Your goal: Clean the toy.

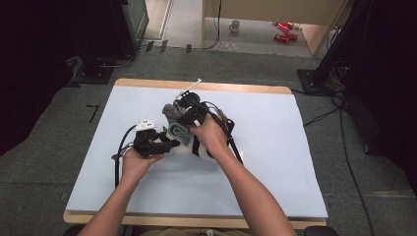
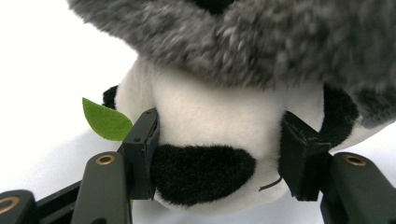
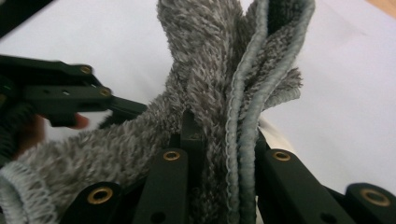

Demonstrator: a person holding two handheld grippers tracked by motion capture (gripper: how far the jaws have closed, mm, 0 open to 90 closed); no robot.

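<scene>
I am watching a person working at a table (image 1: 275, 162) covered with a pale sheet, a hand-held gripper in each hand.

The left gripper (image 2: 219, 154) is clamping a plush panda (image 2: 210, 121). Its two black jaws are pressing into the toy's white sides, one on each side, with a black patch of the panda sitting low between them. A small green leaf (image 2: 106, 120) is sticking out just beyond the jaw on the left of the left gripper view. In the high view the left gripper (image 1: 169, 144) is lying low over the sheet, with the panda (image 1: 186, 146) right at its tip.

The right gripper (image 3: 224, 140) is pinching a fuzzy grey cloth (image 3: 210, 84). Its jaws are nearly together, with the folded cloth and its stitched pale edge squeezed between them. From the pinch the cloth is rising straight ahead of the jaws and also spilling off to their left. In the left gripper view the same grey cloth (image 2: 261, 37) is hanging just above the panda, draping across the top of it and touching it.

In the high view the right gripper (image 1: 189, 115) is sitting just past the left one, and the cloth (image 1: 173, 118) is bunched between the two grippers.
</scene>
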